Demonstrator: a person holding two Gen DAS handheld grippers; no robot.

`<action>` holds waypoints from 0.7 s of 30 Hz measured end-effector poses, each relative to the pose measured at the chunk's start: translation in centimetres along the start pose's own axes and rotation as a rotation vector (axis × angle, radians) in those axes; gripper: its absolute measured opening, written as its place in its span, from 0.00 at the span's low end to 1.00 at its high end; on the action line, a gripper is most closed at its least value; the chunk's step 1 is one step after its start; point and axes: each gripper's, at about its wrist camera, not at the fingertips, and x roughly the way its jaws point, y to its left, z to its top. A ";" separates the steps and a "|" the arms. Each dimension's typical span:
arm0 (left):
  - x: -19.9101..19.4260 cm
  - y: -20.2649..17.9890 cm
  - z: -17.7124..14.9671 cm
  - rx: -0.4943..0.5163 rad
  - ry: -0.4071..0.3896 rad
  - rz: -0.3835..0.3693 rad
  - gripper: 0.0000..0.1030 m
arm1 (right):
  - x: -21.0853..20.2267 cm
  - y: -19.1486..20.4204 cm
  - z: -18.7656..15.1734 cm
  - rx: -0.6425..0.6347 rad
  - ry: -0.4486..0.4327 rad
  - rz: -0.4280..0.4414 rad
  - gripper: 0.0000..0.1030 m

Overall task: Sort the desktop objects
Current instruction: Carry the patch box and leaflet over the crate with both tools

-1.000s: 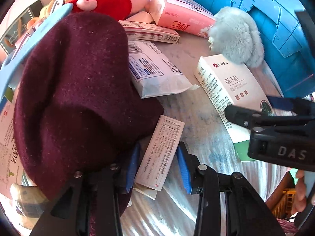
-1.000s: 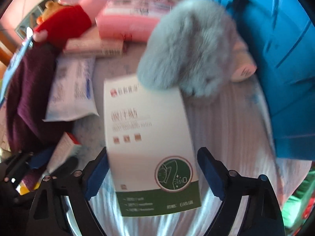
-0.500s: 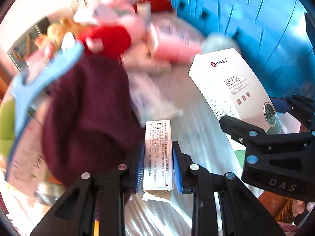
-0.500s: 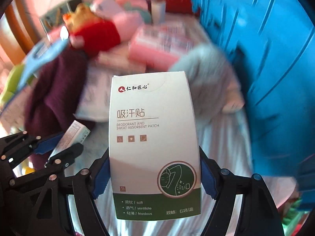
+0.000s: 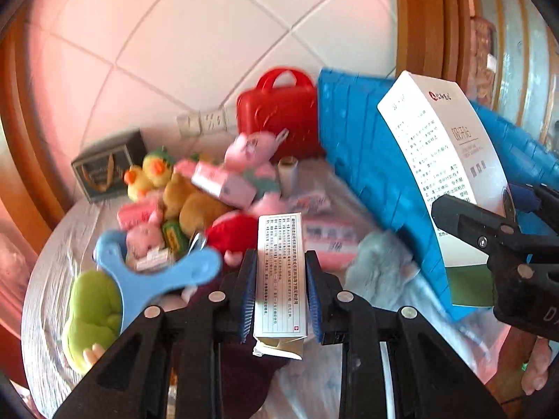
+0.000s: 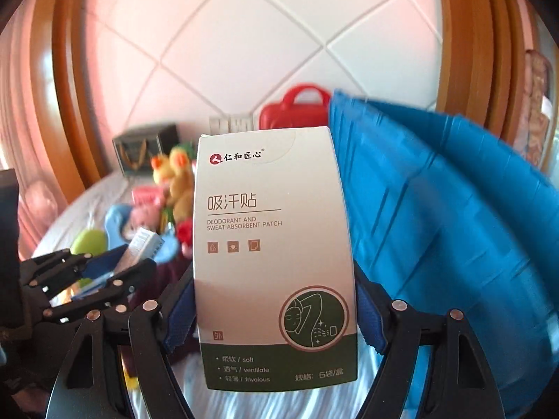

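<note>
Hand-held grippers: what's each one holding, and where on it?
Left hand-held gripper: small white printed carton, pinched across its long sides near the lower end. Right hand-held gripper: sweat-patch box, clamped by its side edges, lower half.

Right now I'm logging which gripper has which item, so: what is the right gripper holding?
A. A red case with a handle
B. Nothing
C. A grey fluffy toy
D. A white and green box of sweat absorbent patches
D: in the right wrist view, the right gripper has its blue pads pressed on both sides of the white and green patch box, lifted clear of the table.
</note>
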 end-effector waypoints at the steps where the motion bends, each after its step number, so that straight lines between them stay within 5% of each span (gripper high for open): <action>1: -0.4 -0.7 0.8 0.005 -0.025 -0.008 0.25 | -1.0 -0.6 0.7 0.005 -0.031 -0.003 0.75; 10: -3.7 -10.3 7.7 0.065 -0.173 -0.141 0.25 | -10.2 -8.9 4.7 0.047 -0.240 -0.170 0.75; 21: -2.4 -22.6 11.7 0.138 -0.151 -0.246 0.25 | -11.6 -22.0 3.2 0.150 -0.252 -0.379 0.75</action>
